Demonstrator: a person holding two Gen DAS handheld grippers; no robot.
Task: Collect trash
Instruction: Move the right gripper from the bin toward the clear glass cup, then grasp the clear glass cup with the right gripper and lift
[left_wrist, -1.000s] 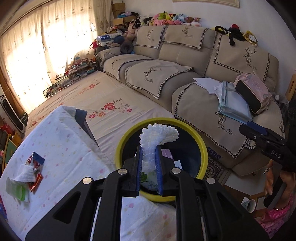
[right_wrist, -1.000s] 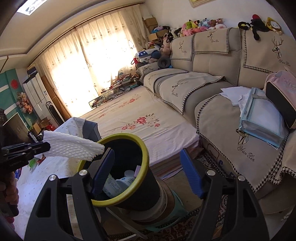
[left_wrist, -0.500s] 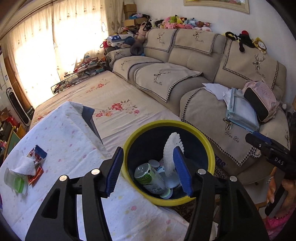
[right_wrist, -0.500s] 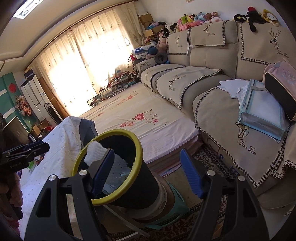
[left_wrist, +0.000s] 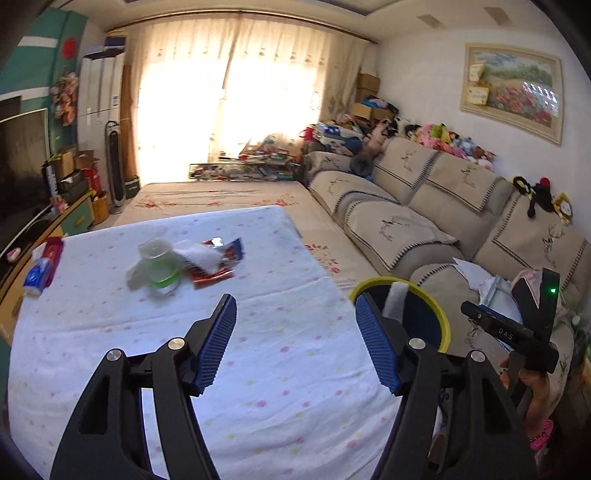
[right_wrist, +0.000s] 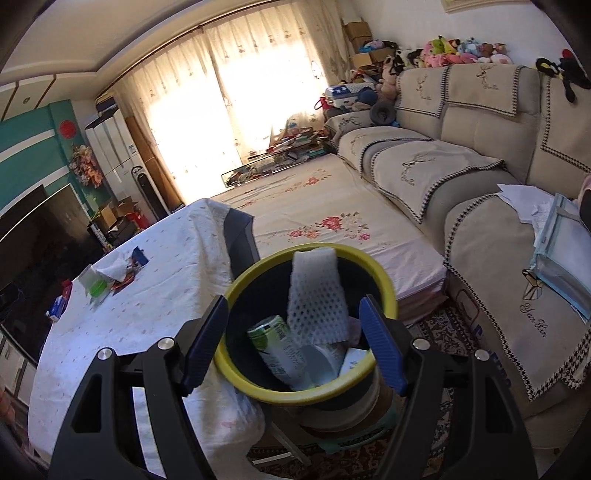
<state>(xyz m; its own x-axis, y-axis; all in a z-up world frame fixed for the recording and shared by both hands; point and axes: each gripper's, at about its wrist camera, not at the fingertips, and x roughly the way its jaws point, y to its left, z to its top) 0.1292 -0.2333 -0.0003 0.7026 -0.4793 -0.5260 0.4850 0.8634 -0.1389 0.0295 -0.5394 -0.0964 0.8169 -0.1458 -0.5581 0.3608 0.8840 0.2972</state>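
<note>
My left gripper (left_wrist: 295, 339) hangs over the bare near part of the desk (left_wrist: 258, 369), its jaws opening with nothing between them. Just right of its right finger stands the bin (left_wrist: 441, 317), yellow-rimmed, off the desk's right edge; a strip of white foam net (left_wrist: 395, 299) leans against its far rim. Further out on the desk, well left of the bin, lies the remaining trash: a clear cup (left_wrist: 157, 264) with a green base on its side, a crumpled tissue (left_wrist: 201, 256) touching it, and a red-and-blue wrapper (left_wrist: 218, 262) under the tissue. Near the desk's left edge lies a small red-and-blue pack (left_wrist: 42, 267). Nothing stands between my left gripper and that heap.

My right gripper (right_wrist: 293, 343) points down at the bin (right_wrist: 384, 284), its jaws wide apart and empty, one finger on each side of the rim as I see it. Inside the bin, the foam net (right_wrist: 316, 299) stands against the far wall, with a green can (right_wrist: 277, 345) lying tilted beside it among paper scraps. From the left view my right hand (left_wrist: 532, 384) shows beyond the bin, gripping its handle.

Past the bin lies a floral mattress (right_wrist: 314, 206), with a beige sofa (right_wrist: 461, 166) to the right of it and bright curtains (left_wrist: 236, 99) furthest away.
</note>
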